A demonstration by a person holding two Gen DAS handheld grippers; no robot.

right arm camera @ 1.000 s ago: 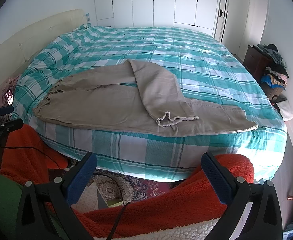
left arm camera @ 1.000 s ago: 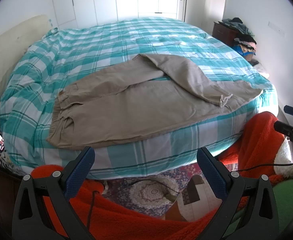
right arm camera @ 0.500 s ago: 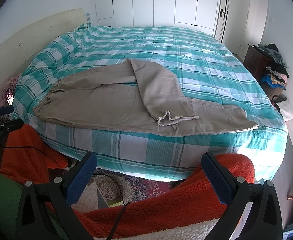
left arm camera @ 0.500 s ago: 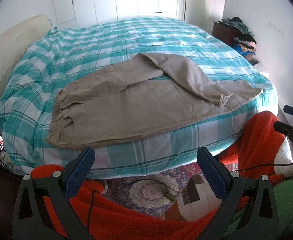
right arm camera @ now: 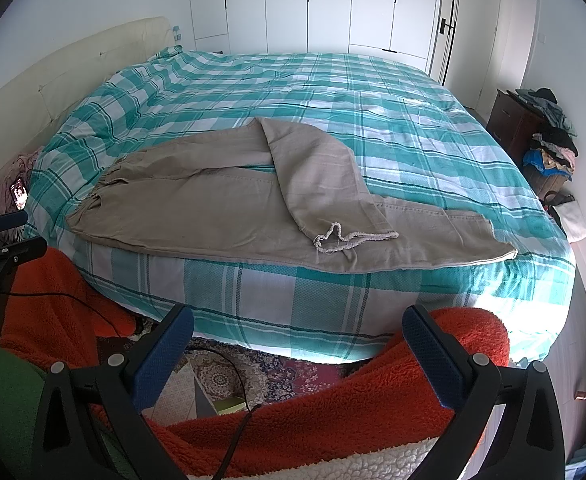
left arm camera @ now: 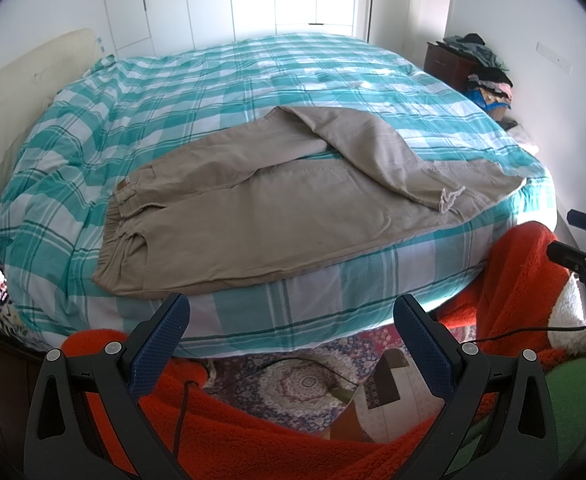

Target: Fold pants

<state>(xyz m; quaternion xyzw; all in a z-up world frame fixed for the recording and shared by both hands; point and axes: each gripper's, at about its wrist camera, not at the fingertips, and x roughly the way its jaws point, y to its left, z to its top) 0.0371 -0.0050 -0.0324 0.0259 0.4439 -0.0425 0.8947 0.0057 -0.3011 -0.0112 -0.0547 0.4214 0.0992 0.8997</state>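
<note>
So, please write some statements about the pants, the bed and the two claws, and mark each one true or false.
1. The pants lie on the bed. True.
2. The left claw grips the waistband. False: it is open and holds nothing.
3. One leg is folded across the other. True.
4. The right claw is shut. False: it is open.
5. The bedcover is plain red. False: it is teal and white check.

Black left gripper with blue-padded fingers point(left arm camera: 291, 314) and matching black right gripper point(right arm camera: 298, 326) both held level, jaws spread wide, empty.
</note>
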